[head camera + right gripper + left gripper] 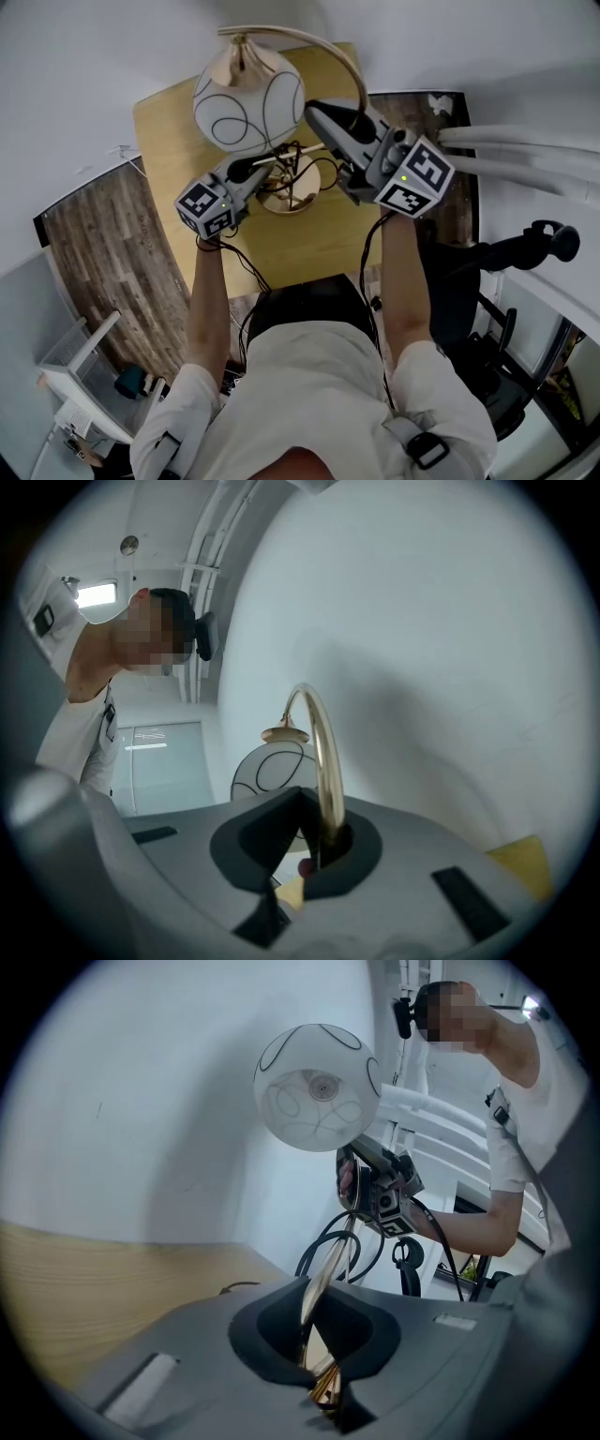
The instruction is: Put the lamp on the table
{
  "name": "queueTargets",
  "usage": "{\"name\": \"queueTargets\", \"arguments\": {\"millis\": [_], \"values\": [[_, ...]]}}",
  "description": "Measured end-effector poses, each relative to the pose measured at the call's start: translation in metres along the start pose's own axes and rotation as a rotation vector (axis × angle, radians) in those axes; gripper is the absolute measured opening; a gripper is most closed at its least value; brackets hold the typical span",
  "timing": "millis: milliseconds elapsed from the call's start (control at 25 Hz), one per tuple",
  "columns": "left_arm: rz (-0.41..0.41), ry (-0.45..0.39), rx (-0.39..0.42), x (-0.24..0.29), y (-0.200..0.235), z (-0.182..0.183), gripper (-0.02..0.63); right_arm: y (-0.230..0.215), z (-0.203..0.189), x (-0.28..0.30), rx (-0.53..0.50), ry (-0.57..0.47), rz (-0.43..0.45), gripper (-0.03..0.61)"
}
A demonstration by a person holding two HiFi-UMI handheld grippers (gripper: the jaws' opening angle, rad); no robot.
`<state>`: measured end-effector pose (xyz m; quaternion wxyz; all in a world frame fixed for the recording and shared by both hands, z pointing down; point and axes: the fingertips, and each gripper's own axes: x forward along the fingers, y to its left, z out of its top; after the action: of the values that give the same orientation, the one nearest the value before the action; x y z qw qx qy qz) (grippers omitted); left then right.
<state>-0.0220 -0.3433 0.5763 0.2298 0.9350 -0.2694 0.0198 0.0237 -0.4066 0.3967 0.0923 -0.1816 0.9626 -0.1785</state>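
Left gripper view: L gripper [323,1377] clamped shut on lamp [317,1087] stem; R gripper [319,841] shut on its curved arm.

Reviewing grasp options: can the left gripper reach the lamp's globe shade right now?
Probably not: the left gripper is shut on the gold stem below the globe shade, and must let go first.

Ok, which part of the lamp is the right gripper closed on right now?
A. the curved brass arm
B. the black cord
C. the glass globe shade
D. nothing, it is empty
A: in the right gripper view, the right gripper is shut on the curved brass arm, which rises from between its jaws, while the globe shade hangs clear beyond them.
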Motion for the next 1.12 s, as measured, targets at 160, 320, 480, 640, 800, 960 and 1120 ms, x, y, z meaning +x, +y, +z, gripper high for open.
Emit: {"name": "queueTargets", "arguments": {"millis": [160, 320, 480, 640, 800, 960, 1120], "values": [[0.001, 0.012, 0.006, -0.002, 0.001, -0.003, 0.008, 0.000, 0.000, -0.002, -0.008, 0.007, -0.005, 0.000], [-0.005, 0.014, 0.002, -0.002, -0.001, -0.007, 0.009, 0.004, -0.003, -0.002, -0.017, 0.016, -0.001, 0.000], [-0.013, 0.011, -0.005, -0.002, -0.006, -0.010, 0.011, 0.010, -0.005, -0.006, -0.023, 0.025, 0.007, 0.000], [-0.019, -0.002, -0.005, -0.002, -0.010, -0.009, 0.014, 0.017, -0.001, -0.008, -0.046, 0.027, 0.026, 0.000], [-0.026, -0.005, -0.009, 0.000, -0.014, -0.009, 0.015, 0.020, 0.001, -0.009, -0.068, 0.032, 0.027, 0.000], [-0.029, -0.005, -0.011, 0.002, -0.016, -0.009, 0.015, 0.018, 0.004, -0.013, -0.080, 0.032, 0.001, 0.000], [-0.032, -0.001, -0.011, 0.003, -0.017, -0.010, 0.015, 0.015, 0.005, -0.016, -0.073, 0.025, -0.020, 0.000]]}}
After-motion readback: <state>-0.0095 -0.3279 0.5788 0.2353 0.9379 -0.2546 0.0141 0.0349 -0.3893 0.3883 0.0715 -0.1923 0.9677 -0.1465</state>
